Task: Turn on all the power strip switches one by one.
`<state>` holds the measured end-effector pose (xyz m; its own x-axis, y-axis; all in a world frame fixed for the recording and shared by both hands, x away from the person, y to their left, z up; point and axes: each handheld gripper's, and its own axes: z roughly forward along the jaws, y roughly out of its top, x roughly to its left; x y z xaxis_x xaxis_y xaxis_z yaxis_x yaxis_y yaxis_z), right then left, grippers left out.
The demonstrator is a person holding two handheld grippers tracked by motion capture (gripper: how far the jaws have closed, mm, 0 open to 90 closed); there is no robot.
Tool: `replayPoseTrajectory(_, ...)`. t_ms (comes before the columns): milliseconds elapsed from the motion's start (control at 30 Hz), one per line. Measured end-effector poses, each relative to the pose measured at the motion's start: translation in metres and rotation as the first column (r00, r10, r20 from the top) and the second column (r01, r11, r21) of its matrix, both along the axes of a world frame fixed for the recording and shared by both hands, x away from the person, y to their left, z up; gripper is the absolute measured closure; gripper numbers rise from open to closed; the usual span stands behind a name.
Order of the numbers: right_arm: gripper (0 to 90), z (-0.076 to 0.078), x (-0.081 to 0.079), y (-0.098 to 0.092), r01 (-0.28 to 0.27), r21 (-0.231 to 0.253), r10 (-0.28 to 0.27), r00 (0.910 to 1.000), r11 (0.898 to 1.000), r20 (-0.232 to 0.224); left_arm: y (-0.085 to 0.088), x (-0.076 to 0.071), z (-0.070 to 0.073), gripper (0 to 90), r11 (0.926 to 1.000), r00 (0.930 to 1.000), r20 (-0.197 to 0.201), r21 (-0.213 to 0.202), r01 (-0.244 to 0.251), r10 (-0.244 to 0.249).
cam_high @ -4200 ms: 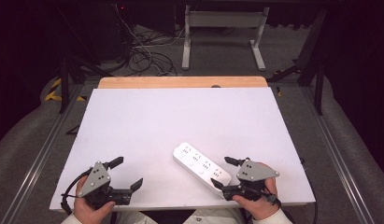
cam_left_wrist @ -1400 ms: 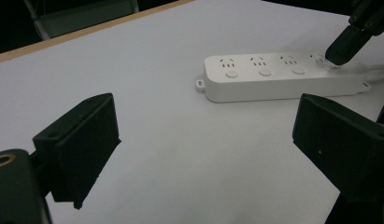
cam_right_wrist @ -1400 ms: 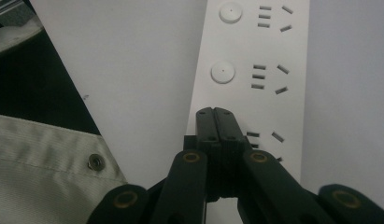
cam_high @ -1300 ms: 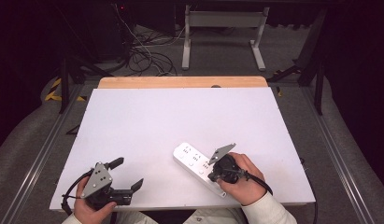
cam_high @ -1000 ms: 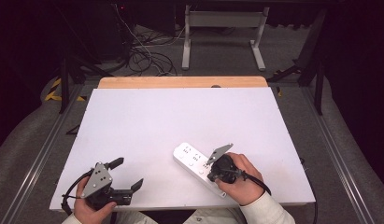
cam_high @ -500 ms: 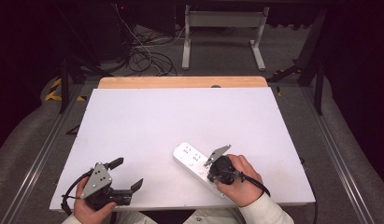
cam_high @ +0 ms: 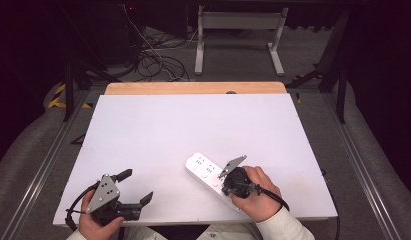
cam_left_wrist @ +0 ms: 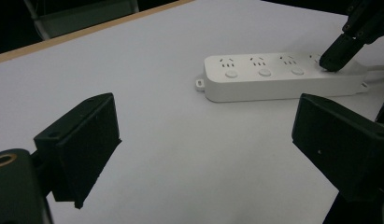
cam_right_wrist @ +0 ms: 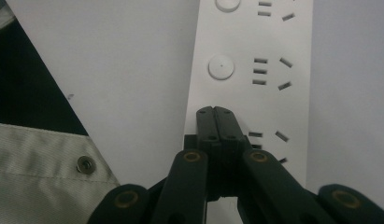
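Right tongs (cam_right_wrist: 215, 112) closed, jaws pressed flat together with nothing between them, tips down on top of the white power strip (cam_high: 213, 179) at the socket nearest the person; whether the tips rest on that socket's round button cannot be told. Left gripper view shows the same dark tip (cam_left_wrist: 337, 53) touching the strip's top face near its cable end. Left tongs (cam_high: 134, 186) open, jaws spread wide and empty, held low at the near left corner of the worktop (cam_high: 193, 125), well apart from the strip.

Power strip lies flat on the white worktop, near the front edge, right of centre, set at a slant, far end pointing up-left in the high view. Round white buttons (cam_right_wrist: 222, 67) sit beside each socket. Right hand (cam_high: 258, 192) wraps the gripper body; pale sleeve (cam_right_wrist: 35, 163) just beside it.
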<state>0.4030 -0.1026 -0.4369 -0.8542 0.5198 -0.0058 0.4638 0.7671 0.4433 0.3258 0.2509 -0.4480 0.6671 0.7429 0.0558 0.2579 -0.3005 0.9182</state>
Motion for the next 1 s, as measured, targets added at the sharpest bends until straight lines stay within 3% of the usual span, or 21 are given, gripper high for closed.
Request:
replayPoseTrajectory(100, 90.0, -0.001, -0.001, 0.001, 0.0, -0.014, 0.0, 1.0, 1.0, 0.008, 0.0, 0.0, 0.0, 7.9, 1.0, 1.0, -0.003, -0.001, -0.001, 0.001)
replayPoseTrajectory(300, 90.0, 0.0, 0.001, 0.0, 0.007, 0.009, -0.007, 0.9999, 1.0, -0.007, 0.0, 0.0, 0.0, 7.8, 1.0, 1.0, -0.003, -0.002, 0.0, 0.0)
replayPoseTrajectory(367, 90.0, 0.002, 0.0, -0.004, -0.001, 0.011, 0.001, 0.9998, 1.0, 0.018, 0.0, 0.0, 0.0, 7.9, 1.0, 1.0, -0.002, -0.004, 0.0, 0.0)
replayPoseTrajectory(533, 90.0, 0.017, -0.005, -0.009, -0.015, 0.134, 0.001, 0.9944, 0.991, 0.105, 0.001, 0.001, 0.0, 7.9, 1.0, 1.0, -0.003, -0.002, -0.002, 0.002)
replayPoseTrajectory(633, 90.0, 0.022, -0.005, -0.012, -0.019, 0.169, -0.002, 0.9923, 0.985, 0.123, 0.001, 0.001, 0.0, 7.9, 1.0, 1.0, -0.003, -0.004, -0.001, 0.001)
replayPoseTrajectory(1000, 90.0, 0.02, -0.003, -0.008, -0.024, 0.171, 0.003, 0.9928, 0.985, 0.119, 0.001, 0.001, 0.0, 7.9, 1.0, 1.0, -0.004, -0.004, -0.001, 0.001)
